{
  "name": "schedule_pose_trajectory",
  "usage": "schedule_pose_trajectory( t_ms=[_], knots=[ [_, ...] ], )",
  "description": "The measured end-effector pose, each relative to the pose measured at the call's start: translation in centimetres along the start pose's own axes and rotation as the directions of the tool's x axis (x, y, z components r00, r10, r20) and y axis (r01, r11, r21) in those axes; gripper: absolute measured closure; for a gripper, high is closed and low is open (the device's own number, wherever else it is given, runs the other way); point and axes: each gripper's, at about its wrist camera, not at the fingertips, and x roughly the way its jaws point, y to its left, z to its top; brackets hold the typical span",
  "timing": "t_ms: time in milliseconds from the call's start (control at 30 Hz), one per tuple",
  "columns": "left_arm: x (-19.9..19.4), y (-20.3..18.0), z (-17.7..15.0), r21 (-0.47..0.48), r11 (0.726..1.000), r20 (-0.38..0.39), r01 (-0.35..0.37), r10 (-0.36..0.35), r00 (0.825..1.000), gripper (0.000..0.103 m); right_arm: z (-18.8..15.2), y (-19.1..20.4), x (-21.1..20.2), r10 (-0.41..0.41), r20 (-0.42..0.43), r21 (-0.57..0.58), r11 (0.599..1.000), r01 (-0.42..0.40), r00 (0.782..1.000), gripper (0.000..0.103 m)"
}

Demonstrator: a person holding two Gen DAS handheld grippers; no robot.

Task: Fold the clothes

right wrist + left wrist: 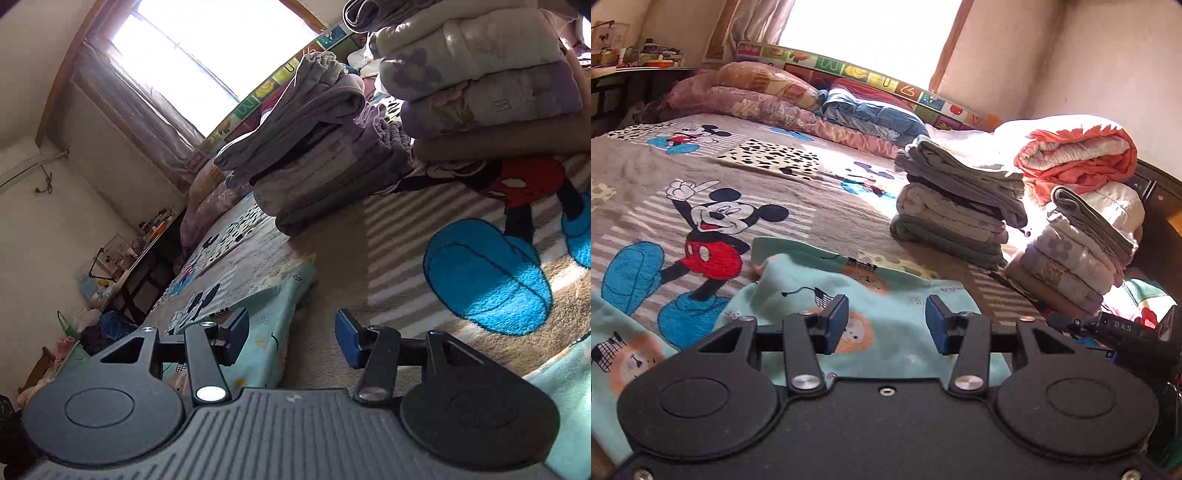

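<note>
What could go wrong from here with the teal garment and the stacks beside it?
1. Both the left gripper and the right gripper are open and hold nothing, so the rumpled teal garment could be pinched in a crease and fold crooked.
2. The near stack leans and sits close to the right gripper; a sweep could topple it.
3. The grey stack has a tilted top layer that may slide off if the bedspread is tugged.
</note>
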Motion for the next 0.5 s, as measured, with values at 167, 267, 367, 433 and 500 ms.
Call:
schedule_pose_trajectory(
  t_ms=[167,267,367,433,500],
  knots=[
    [2.7,6.6,4.6,-0.107,0.990,-0.031,-0.094,0.092,0.995,0.058,2.2,1.6,3.6,-0.012,-0.015,-0.010,1.000,0.011,1.000,0.047],
    [5.1,8.9,5.8,-0.152,0.983,-0.078,-0.100,0.089,0.993,0.058,3.7,1.9,6.1,-0.031,-0.033,-0.019,0.999,0.030,0.999,0.047],
    [7.7,11.0,7.1,-0.197,0.975,-0.129,-0.104,0.080,0.988,0.058,4.7,1.3,8.5,-0.040,-0.060,-0.003,0.999,0.040,0.997,0.047],
    [9.4,12.0,7.8,-0.216,0.971,-0.162,-0.098,0.063,0.985,0.055,5.0,0.7,10.0,-0.051,-0.082,0.012,0.999,0.052,0.995,0.047],
    [10.8,12.7,8.3,-0.223,0.971,-0.190,-0.083,0.041,0.981,0.052,5.1,0.1,11.3,-0.056,-0.104,0.038,0.998,0.060,0.993,0.046]
  ],
)
